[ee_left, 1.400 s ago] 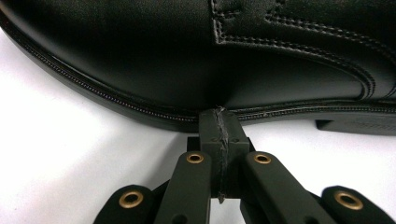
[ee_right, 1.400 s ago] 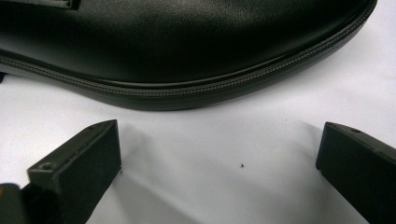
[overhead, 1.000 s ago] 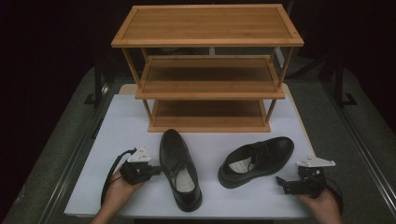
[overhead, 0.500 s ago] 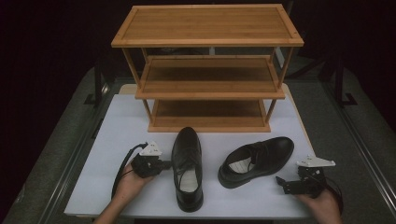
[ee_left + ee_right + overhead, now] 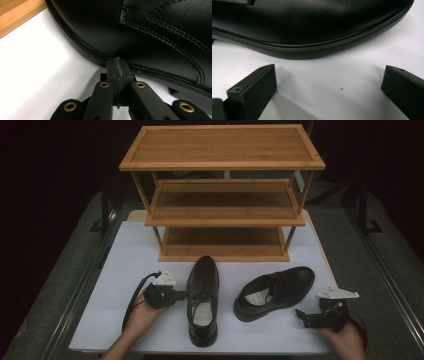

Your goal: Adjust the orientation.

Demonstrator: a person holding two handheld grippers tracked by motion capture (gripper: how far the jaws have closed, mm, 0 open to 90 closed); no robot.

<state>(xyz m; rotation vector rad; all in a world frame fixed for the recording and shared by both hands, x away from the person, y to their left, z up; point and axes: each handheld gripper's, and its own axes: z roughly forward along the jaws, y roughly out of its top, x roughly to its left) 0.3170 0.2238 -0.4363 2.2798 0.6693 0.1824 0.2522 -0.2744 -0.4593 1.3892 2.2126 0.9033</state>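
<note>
A: Left gripper point(image 5: 175, 295) pressed together, nothing clamped, tips nudged against the welt of the glossy black leather lace-up shoe point(image 5: 202, 299) from its 9 o'clock side. Used as a pusher, by the look of it, rather than as tongs.

B: Agreed. In the left gripper view, closed tips point(image 5: 118, 72) touching the sole seam. Shoe at table centre, toe aimed toward 12 o'clock at the three-tier bamboo shoe rack point(image 5: 222, 195). Probably squared up for a straight slide onto the bottom shelf.

A: And the second black leather shoe point(image 5: 275, 292)?

B: Off toward 3 o'clock of the first, lying askew, toe toward 2 o'clock, heel opening facing the first shoe. Not lined up yet.

A: Right gripper point(image 5: 320, 316)?

B: Spread wide, holding nothing, resting low on the white tabletop point(image 5: 125, 270) at 4 o'clock of that second shoe. In the right gripper view, pads point(image 5: 254, 90) well apart, shoe flank just beyond. Likely poised for a sideways grab or push.

A: Risk?

B: Slippery leather; closed tips could skid along the welt.
</note>
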